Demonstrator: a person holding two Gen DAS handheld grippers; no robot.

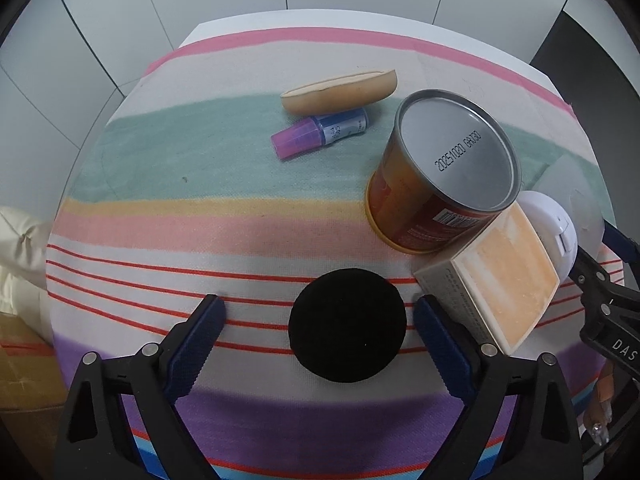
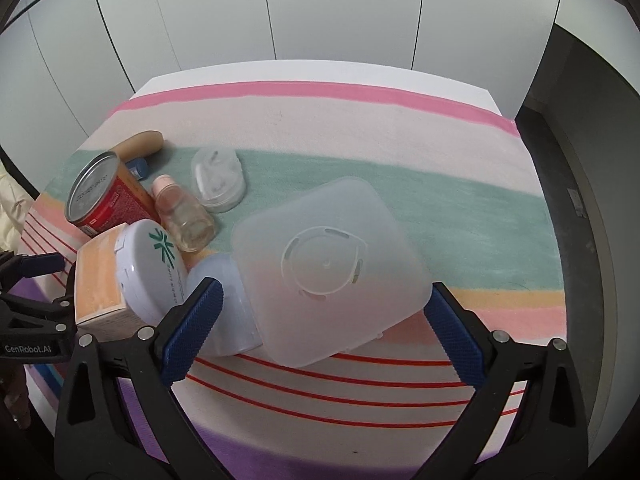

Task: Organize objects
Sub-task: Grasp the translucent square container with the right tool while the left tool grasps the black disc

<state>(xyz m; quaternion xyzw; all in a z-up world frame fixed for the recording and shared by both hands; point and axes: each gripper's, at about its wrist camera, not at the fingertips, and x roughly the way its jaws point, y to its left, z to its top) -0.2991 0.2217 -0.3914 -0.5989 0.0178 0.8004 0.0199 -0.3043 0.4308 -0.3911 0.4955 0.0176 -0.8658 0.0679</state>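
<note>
Striped cloth (image 1: 168, 184) lies bare left of the can (image 1: 436, 184); both hand-held grippers (image 1: 318, 312) (image 2: 322, 308) gape.

The striped cloth's (image 2: 360, 120) far edge and right side lie bare; the can (image 2: 104, 196), bottle (image 2: 184, 216) and translucent box (image 2: 328, 264) crowd its left side.

- Bun (image 1: 339, 92) at far side of surface (image 1: 160, 168), marker (image 1: 320, 135) touching in front.
- Can (image 1: 440, 176) right of marker, tilted.
- Box (image 1: 492, 280) against can's near side.
- Disc (image 1: 347, 325) left of box.
</note>
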